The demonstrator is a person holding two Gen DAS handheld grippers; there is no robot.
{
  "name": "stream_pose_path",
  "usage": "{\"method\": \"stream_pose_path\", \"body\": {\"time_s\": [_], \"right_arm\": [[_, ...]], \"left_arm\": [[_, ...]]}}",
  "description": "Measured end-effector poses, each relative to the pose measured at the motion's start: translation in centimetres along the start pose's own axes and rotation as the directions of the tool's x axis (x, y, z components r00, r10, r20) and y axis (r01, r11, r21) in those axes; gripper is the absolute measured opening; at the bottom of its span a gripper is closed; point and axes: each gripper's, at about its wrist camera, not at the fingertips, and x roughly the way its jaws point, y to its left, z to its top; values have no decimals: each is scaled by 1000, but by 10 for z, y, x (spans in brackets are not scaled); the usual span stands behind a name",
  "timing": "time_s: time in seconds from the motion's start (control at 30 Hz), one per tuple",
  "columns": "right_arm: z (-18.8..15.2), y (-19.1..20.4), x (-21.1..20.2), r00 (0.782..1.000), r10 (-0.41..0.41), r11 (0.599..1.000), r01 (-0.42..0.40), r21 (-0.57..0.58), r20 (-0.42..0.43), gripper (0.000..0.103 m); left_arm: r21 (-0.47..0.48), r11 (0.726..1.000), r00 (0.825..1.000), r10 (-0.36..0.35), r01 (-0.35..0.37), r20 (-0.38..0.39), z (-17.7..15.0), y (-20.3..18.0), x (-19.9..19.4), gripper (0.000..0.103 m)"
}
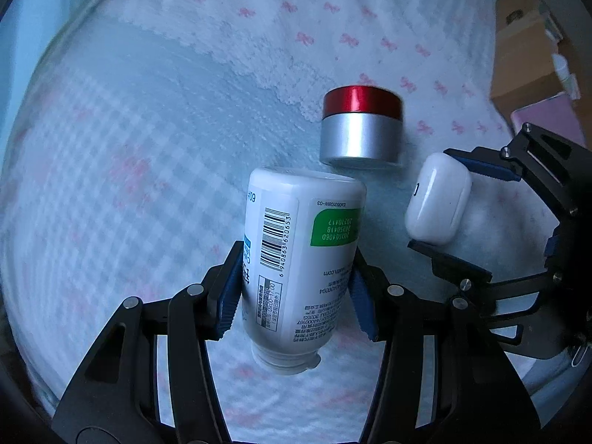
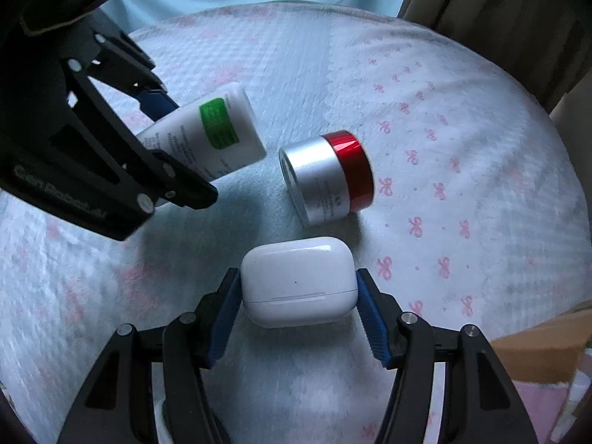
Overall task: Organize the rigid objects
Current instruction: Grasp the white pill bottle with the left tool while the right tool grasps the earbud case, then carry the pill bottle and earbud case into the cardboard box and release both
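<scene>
The bed cover (image 1: 155,155), pale with pink bows, fills both views and is cut off by the fisheye rim on every side; its far edge curves away in the right wrist view, with a cardboard box (image 1: 525,51) beyond it, only partly seen; bare cover lies open to the left of the objects in the left wrist view, while the objects themselves crowd near one another.

The left gripper (image 1: 292,288) is closed on a white bottle (image 1: 307,259), blue pads pressed to its two sides; the bottle's long axis runs along the fingers, base pointing away, cap end toward the camera; its label print is upside down and mostly too small to read; whether it touches the cover I cannot tell.

The silver jar with a red lid (image 1: 360,127) sits just beyond the bottle's base; in the right wrist view it appears to lie tipped on its side, lid pointing away from the bottle; its small lettering is illegible.

The right gripper (image 2: 298,303) is clamped on a white earbud case (image 2: 298,281), long axis crosswise between the pads, lid seam toward the camera; its underside is hidden.
</scene>
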Motion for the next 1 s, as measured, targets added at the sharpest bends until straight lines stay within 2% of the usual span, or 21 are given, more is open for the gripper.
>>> {"method": "stream_pose_path", "body": {"time_s": [0.17,0.2,0.37,0.4,0.63,0.67,0.7,0.87,1.0], "right_arm": [[-7,0,-46,999,-8,999,7,51,33,56],[-7,-1,-56,999,-24,995,21,97,37,56],[-19,-2,-121,997,-26,985,13,173,73,56],[-21,-5,-133,997,-27,982,12,189,77,56],[-35,-17,-214,997,-34,951,9,309,75,56],[-38,-19,-223,997,-36,946,10,324,75,56],[-42,-22,-231,996,-59,924,29,381,67,56],[-67,-39,-269,995,-74,897,36,440,68,56],[-91,-66,-289,995,-74,868,35,495,61,56]], "left_arm": [[-48,999,998,-7,10,55,-19,-13,-40,48],[-56,998,998,-9,12,66,-22,-18,-52,48],[-76,997,993,-9,18,120,-32,-51,-109,49],[-78,997,992,-8,19,129,-45,-38,-126,49],[-114,992,972,-26,54,233,-71,-81,-206,49],[-117,991,967,-34,65,251,-71,-86,-213,49],[-119,990,964,-38,71,264,-75,-93,-217,49],[-138,985,947,-52,101,317,-83,-130,-244,49],[-163,980,940,-52,113,338,-75,-160,-257,49]]}}
